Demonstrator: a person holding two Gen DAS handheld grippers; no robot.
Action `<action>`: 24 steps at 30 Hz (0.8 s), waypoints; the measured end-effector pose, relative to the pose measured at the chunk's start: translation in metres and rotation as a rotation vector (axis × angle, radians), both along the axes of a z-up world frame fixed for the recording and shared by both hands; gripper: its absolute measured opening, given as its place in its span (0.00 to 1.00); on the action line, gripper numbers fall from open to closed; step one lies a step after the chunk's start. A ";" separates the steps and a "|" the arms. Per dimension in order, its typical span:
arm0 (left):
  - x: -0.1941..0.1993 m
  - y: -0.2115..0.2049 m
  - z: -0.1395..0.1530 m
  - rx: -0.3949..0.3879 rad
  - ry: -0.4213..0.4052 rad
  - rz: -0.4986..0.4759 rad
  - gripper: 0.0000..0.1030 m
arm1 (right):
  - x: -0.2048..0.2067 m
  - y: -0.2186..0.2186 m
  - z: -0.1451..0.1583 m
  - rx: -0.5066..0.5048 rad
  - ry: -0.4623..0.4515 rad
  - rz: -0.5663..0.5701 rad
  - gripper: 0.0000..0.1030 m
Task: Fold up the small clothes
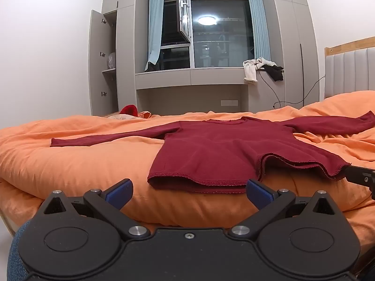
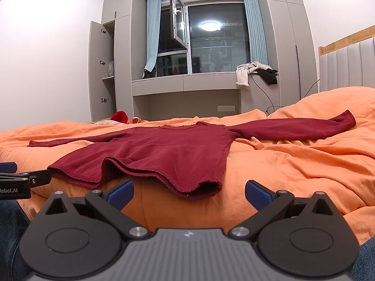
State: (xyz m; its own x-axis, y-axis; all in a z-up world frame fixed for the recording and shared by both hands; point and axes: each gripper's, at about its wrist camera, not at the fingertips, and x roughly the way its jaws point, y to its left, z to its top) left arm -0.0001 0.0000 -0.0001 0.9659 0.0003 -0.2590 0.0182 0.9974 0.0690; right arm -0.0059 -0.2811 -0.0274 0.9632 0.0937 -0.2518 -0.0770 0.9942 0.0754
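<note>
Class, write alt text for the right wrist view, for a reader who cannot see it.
A dark red long-sleeved top lies spread flat on an orange bedcover, sleeves stretched out to both sides. The right gripper sits open just short of the top's hem, touching nothing, and the left gripper shows at the left edge. Behind are a night window and grey cupboards.

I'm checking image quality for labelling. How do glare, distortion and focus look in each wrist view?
Left wrist view: ceiling lamp reflection glares in the window, fisheye bends the walls, red shirt is sharp. Right wrist view: same lamp glare, dark corner vignetting, shirt and orange bedcover are crisp.
</note>
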 end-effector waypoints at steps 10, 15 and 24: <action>0.000 0.000 0.000 0.002 0.005 0.001 0.99 | 0.000 0.000 0.000 0.001 0.000 0.000 1.00; 0.000 0.000 0.000 0.002 0.006 0.001 0.99 | 0.000 0.000 0.000 0.001 0.000 0.000 1.00; 0.000 0.000 0.000 0.002 0.007 0.002 0.99 | 0.000 0.000 -0.001 -0.001 0.001 0.000 1.00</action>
State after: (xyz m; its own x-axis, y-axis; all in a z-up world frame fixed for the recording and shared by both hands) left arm 0.0001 0.0002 0.0001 0.9640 0.0024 -0.2657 0.0169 0.9974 0.0706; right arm -0.0059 -0.2807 -0.0279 0.9630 0.0935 -0.2526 -0.0769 0.9942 0.0747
